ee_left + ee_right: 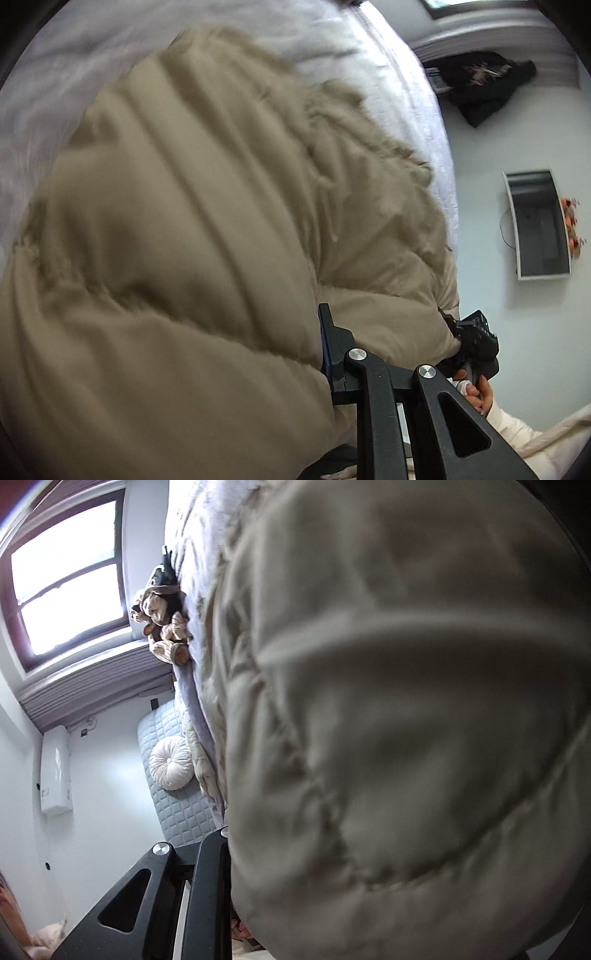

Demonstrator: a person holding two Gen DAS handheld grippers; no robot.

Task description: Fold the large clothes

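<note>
L wrist: beige puffer coat (192, 229) bunched over white bed (399, 92), blurry; my L gripper (332, 354) buried in coat fabric, finger gap hid, can't tell grip; my R gripper (469, 339) at coat edge, looks clamped on it | R wrist: coat (406, 720) fills view w/ fabric, fingers hid; round pillow (171, 762) beside bed.

L gripper (325, 354): only one blue-padded finger (327, 343) visible, rest buried, so jaw gap can't be judged. R gripper (458, 334) in L wrist view w/ fingertips hidden; person's hand (476, 391) wraps its handle, pale sleeve behind. R wrist view shows linkage only, tips covered.
</note>
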